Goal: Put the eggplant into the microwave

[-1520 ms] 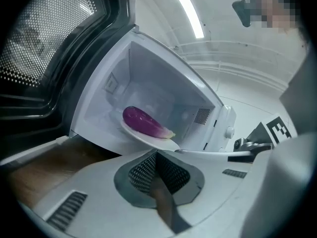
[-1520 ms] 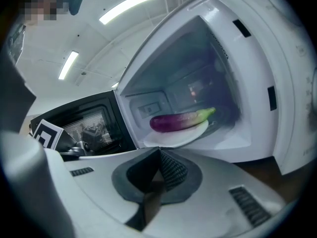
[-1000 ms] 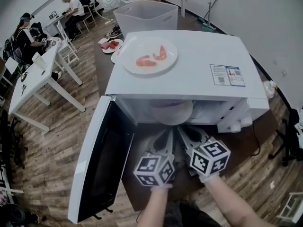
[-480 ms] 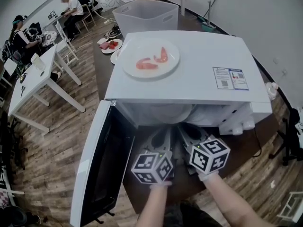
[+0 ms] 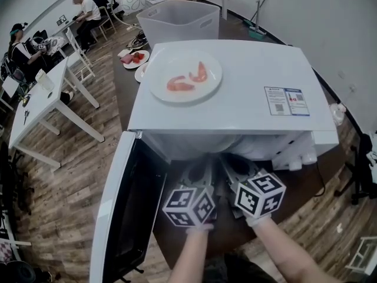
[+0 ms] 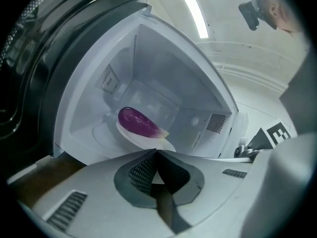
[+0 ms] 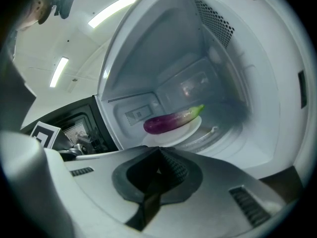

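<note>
MICROWAVE LOADED: We stand at the open microwave (image 5: 247,81), its door (image 5: 126,214) swung wide to our left, with the eggplant (image 6: 138,123) already inside; it lies on its side on a white plate (image 6: 148,142) on the cavity floor, apart from either tool. The left gripper (image 6: 156,151) has its jaws pressed together with nothing between them; the right gripper (image 7: 158,150) is likewise closed tight and carries nothing; both hover side by side just outside the opening, pointing slightly down into it.

We judge the placing itself done and the step in hand to be clearing the cavity mouth; the next move, as we read it, calls for drawing both tools clear and then swinging the door to, which needs a push on its outer edge rather than any grasp; the door's arc looks to cross where the left gripper sits, so that tool should clear first.

The head view alone gives us the microwave's top, where a second plate (image 5: 168,68) carries red pieces of food (image 5: 179,86), and the room beyond with tables and seated people; it hides the eggplant beneath the casing's front edge. Only the two gripper views look into the cavity; the left shows the rounded purple end, the right the full length and the pale green stem end.
</note>
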A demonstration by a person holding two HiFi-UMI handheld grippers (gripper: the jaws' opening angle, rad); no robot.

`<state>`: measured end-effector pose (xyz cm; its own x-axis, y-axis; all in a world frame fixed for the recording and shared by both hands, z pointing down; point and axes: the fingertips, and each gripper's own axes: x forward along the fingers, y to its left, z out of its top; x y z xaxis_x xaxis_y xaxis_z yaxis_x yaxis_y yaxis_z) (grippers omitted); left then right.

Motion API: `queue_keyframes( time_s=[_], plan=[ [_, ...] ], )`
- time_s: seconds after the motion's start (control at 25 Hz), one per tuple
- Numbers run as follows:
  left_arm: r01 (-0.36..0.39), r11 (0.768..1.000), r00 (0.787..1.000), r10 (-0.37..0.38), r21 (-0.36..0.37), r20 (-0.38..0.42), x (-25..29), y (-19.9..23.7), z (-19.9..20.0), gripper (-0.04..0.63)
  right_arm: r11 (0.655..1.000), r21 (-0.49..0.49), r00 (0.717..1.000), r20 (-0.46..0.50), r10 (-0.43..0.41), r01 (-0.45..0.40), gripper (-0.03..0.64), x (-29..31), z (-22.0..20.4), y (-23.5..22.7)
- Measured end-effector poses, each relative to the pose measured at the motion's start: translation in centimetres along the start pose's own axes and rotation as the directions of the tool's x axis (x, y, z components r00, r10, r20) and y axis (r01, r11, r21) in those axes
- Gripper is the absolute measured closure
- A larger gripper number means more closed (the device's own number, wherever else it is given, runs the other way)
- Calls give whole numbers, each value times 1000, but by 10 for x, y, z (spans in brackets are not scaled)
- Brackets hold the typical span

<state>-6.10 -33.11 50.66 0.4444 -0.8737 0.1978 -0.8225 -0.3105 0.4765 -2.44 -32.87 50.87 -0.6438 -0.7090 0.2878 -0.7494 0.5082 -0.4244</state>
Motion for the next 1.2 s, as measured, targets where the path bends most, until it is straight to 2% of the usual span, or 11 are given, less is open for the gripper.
queue_keyframes(
  time_s=[0.76,1.2],
  plan=[
    [39,999,999,-39,-3,7,17,-7,10,594,1000,12,1000,24,13,-14,614,0,9,-3],
    [37,998,999,-38,57,17,5,-16,6,594,998,-32,997,57,48,-46,615,-10,6,5]
  ],
)
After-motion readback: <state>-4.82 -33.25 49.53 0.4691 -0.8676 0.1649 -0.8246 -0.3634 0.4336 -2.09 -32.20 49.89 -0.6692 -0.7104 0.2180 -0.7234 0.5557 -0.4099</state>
